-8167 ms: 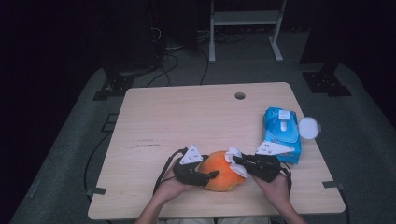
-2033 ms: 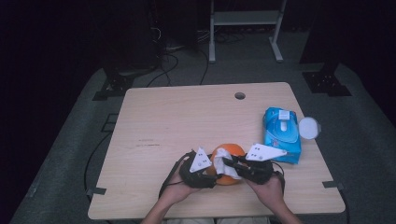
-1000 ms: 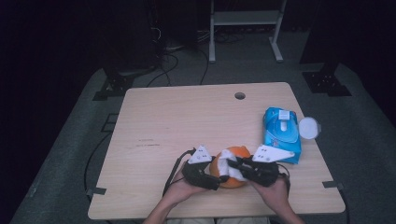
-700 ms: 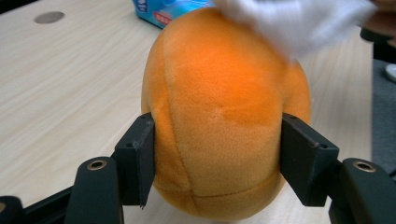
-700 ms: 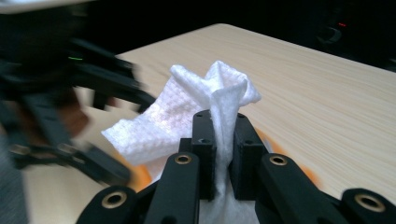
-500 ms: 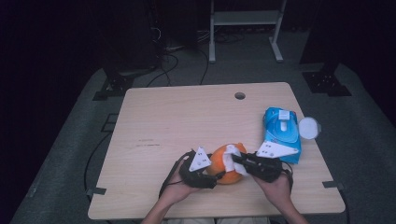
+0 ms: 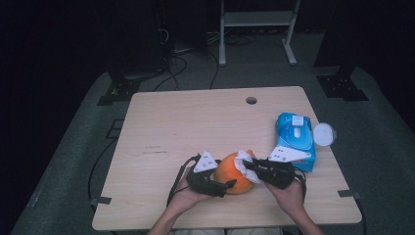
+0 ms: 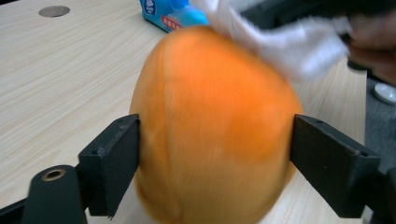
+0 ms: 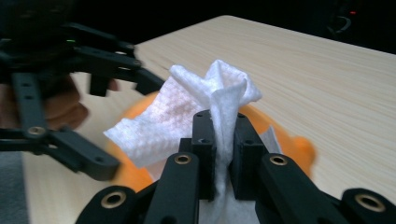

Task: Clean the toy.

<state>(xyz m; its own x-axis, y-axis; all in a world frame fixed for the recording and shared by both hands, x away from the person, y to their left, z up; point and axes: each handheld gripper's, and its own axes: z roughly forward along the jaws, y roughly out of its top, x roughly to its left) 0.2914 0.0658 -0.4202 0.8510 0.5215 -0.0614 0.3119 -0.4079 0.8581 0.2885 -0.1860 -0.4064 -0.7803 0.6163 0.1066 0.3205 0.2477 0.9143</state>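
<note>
While the right gripper [image 9: 223, 140] is pinching a crumpled white textured wipe [image 9: 187, 116] tight between its nearly closed jaws, the cloth is draping forward onto the round, smooth orange fruit [image 7: 234, 172] just beyond the tips, at lower centre of the high view. From the opposite side the left gripper [image 8: 215, 163] is bracketing that fruit with wide jaws that have just been opening; its pads are sitting at the flanks, whether pressing I cannot tell. The fruit's long axis is running upright in the left gripper view, with the wipe crossing its upper right shoulder. Only the high view is placing the light wooden table [image 7: 195, 122] and the blue wipe packet [image 7: 294, 137], at right, just beside the right gripper.
</note>
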